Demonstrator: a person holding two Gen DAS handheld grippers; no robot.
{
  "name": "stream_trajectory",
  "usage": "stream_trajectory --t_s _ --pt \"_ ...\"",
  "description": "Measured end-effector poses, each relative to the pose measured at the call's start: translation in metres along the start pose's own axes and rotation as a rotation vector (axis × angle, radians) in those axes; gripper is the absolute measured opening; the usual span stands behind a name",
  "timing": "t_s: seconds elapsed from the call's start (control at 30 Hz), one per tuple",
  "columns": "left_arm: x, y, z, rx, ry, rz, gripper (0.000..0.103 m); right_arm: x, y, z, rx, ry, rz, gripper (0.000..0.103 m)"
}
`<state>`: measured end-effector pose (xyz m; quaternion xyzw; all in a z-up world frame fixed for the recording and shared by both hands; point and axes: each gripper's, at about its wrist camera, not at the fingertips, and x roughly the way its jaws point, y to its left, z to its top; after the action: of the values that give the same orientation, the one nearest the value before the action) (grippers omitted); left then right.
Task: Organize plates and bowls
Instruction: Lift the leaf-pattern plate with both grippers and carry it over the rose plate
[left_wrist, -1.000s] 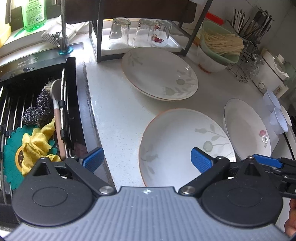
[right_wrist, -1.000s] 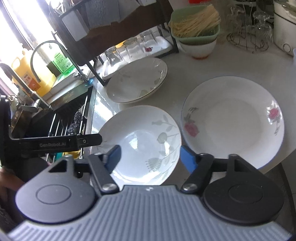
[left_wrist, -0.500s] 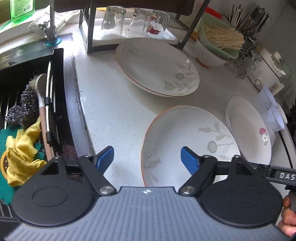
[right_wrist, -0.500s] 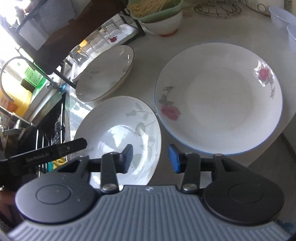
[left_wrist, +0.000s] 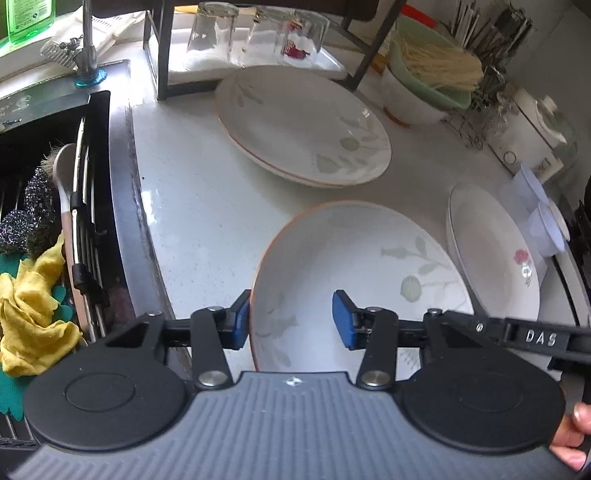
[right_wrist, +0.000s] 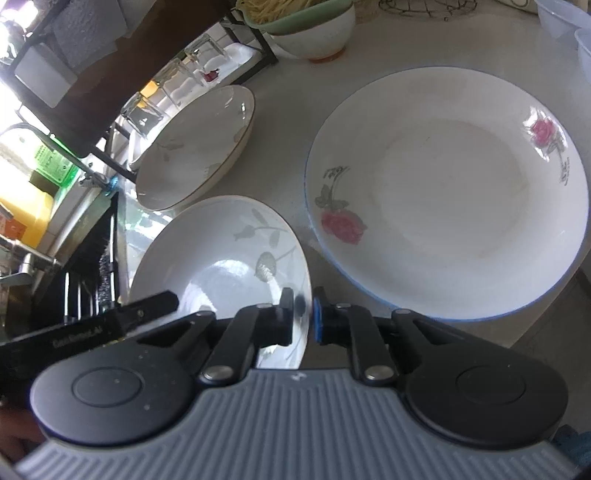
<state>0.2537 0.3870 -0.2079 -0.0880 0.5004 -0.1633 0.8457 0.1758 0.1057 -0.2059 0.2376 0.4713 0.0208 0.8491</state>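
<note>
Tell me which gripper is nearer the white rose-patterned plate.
Right. The right gripper pinches the leaf-patterned bowl's rim beside the rose plate; the left gripper straddles that bowl's far rim.

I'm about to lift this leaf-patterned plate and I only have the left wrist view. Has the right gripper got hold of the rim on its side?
Observer: Yes. In the right wrist view the right gripper has just closed its jaws on the leaf-patterned plate, with one pad inside the rim and one outside.
Operator: Is the rose plate in the way there?
Observer: It does not look so. The rose plate lies beside the gripped rim, and a thin strip of the counter seems to show between the two plates.
Operator: Is anything lying on the rose plate?
Observer: No. Its whole face shows in that view, and nothing lies on it.
</note>
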Motion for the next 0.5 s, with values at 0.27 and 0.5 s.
stream_trajectory --t_s 0.27,0.5 --pt "-0.017 0.004 0.008 -0.005 0.02 -0.003 0.051 -0.012 0.004 0.006 -0.009 0.028 0.049 0.013" --pt "-0.035 0.002 0.015 -0.105 0.049 -0.037 0.051 -0.037 0.01 0.021 -0.055 0.027 0.08 0.013"
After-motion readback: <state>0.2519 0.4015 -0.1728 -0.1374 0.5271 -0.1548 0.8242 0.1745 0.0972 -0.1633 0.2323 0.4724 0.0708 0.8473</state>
